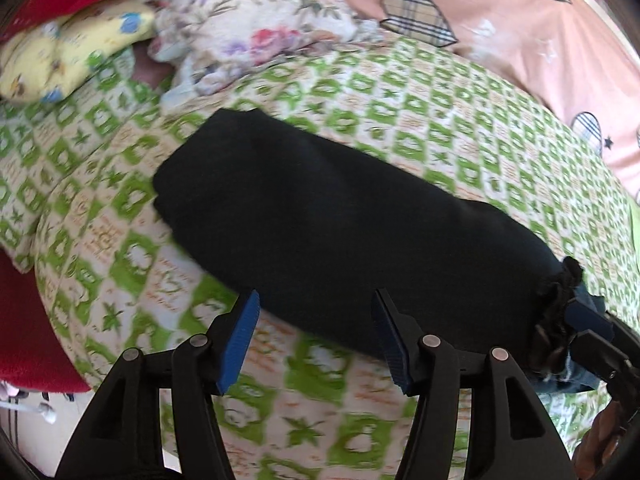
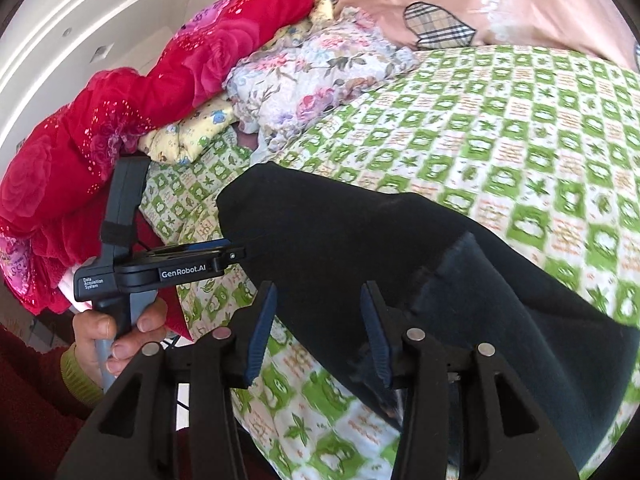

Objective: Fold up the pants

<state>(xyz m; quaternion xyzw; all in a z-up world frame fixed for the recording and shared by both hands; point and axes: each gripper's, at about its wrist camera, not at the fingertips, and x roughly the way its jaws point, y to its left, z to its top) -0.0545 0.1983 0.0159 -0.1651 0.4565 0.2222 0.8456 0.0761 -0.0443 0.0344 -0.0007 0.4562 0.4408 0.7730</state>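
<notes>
Smoothing folded pants (image 1: 340, 232) on bed (image 1: 460, 128): L gripper (image 1: 316, 340) & R gripper (image 2: 320, 332) fingers open, empty; press edges flat.

Your grippers are black plastic with ribbed blue pads (image 1: 239, 344) and round silver pivot pins; the left gripper (image 2: 236, 255) reads "GenRobot.AI"; your cuff (image 2: 76, 372) is yellow-green under a dark red sleeve.
</notes>
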